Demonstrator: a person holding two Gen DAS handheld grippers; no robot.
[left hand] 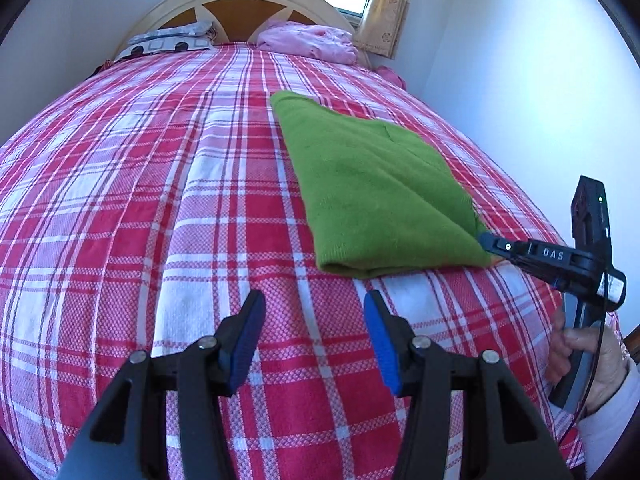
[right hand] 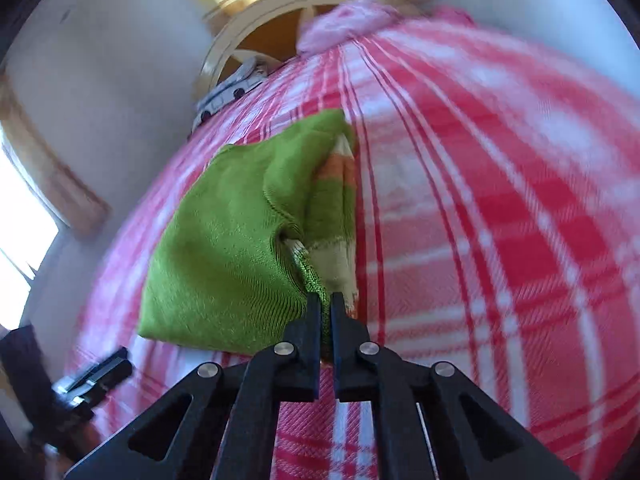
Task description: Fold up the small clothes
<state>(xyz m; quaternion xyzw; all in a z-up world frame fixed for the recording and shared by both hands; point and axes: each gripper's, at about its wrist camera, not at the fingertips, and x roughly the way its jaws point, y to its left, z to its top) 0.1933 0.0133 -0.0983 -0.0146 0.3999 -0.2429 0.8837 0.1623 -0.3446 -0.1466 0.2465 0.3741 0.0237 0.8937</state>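
Left gripper [left hand: 314, 340]: blue-padded fingers spread wide with nothing between them, hovering over the checked bedspread [left hand: 140, 208]; bare cover shows through the gap.
Patterned pillow [left hand: 172, 40]: far ahead and left of the left gripper, against the headboard [left hand: 240, 4].
Pink bundle [left hand: 308, 42]: far ahead, slightly right of centre, beside the pillow at the head of the bed.
Green garment [left hand: 372, 188]: folded, lying flat on the bedspread ahead and to the right of the left gripper, apart from its fingertips; its rounded fold edge faces the gripper.
Garment seen from the right wrist: the green knit [right hand: 224, 256] lies ahead and left of the fingers, and a striped orange, white and pale green layer shows along its right edge.
Right gripper [right hand: 326, 298]: black fingers pressed together on the garment's near corner, green knit caught between them; in the left wrist view its tip [left hand: 490, 240] touches the garment's near right corner.
Right hand [left hand: 588, 364]: wrapped round the right gripper's handle, at the far right edge.
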